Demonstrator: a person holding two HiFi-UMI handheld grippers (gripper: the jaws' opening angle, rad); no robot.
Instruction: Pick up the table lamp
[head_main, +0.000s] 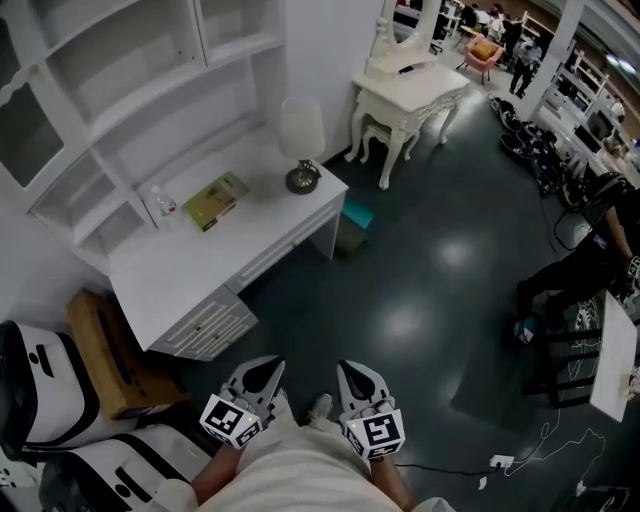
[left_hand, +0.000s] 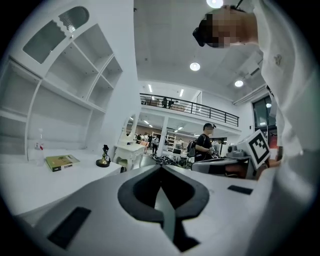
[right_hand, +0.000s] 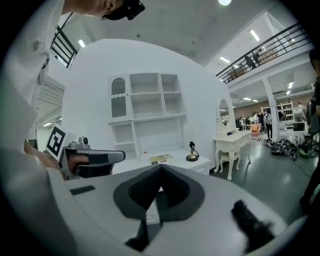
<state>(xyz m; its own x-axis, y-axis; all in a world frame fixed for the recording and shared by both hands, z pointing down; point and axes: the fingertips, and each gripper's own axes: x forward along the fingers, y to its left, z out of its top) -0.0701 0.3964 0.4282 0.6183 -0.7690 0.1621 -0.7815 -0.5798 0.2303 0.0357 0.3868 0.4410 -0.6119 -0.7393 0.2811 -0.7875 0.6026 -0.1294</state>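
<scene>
**Table lamp** (head_main: 302, 140), one: white tapered drum shade, round dark metallic base. It stands upright on the desk's end corner, at 12 o'clock from both grippers and well apart from them.

**Desk** (head_main: 190, 265), one: white, smooth, flat-topped.

**Book** (head_main: 216, 200), one: flat, with a green-yellow cover, at 9 o'clock of the lamp.

**Bottle** (head_main: 163, 205), one: clear and upright, at 9 o'clock of the book.

**Grippers**, two: left gripper (head_main: 264, 366) and right gripper (head_main: 354, 368), both grey, matte and pointed. On each, the jaws are closed tip to tip with nothing between them.
</scene>
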